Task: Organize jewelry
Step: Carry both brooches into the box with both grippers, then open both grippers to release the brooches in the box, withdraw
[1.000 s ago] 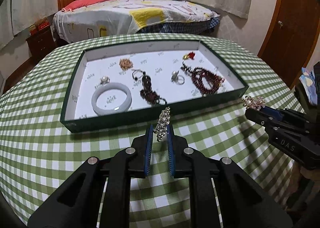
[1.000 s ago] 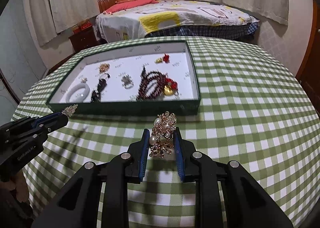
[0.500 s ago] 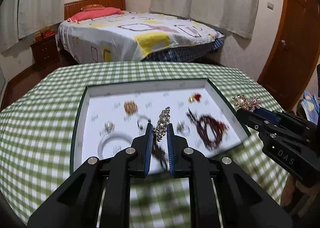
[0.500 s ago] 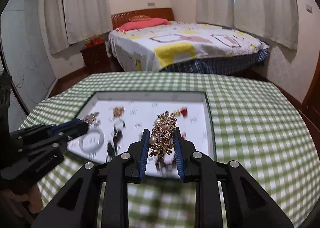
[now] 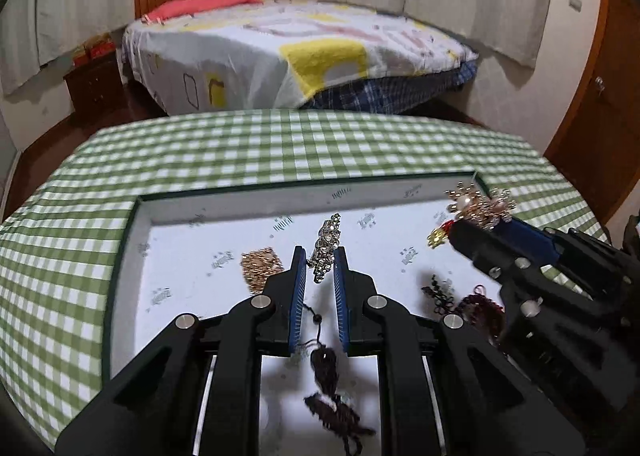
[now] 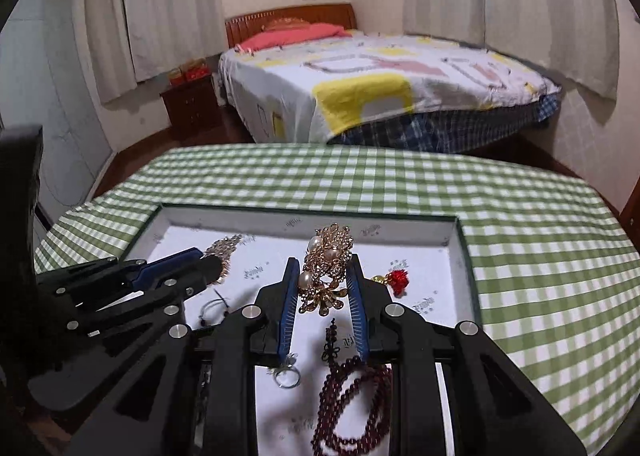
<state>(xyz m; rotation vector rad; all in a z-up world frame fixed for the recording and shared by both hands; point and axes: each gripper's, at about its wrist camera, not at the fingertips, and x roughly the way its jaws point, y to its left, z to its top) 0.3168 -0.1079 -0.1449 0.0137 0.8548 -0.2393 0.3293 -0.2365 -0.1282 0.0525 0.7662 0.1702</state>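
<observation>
My left gripper (image 5: 320, 256) is shut on a slim rhinestone brooch (image 5: 327, 246) and hangs over the white-lined tray (image 5: 240, 197), near its middle. My right gripper (image 6: 323, 270) is shut on a gold brooch with pearls (image 6: 325, 268), also above the tray (image 6: 304, 215). Each gripper shows in the other's view: the right one (image 5: 480, 217) at the tray's right end, the left one (image 6: 216, 256) at its left. Below lie a dark red bead necklace (image 6: 352, 396), a silver ring (image 6: 289, 376), a red and gold charm (image 6: 394, 280) and a gold filigree piece (image 5: 260, 268).
The tray sits on a round table with a green checked cloth (image 5: 260, 143). Beyond the table stand a bed (image 5: 304, 51) and a wooden nightstand (image 5: 94, 83). A wooden door (image 5: 608, 95) is at the right.
Both grippers have moved forward from in front of the tray's near edge to above its inside, each keeping hold of its brooch.
</observation>
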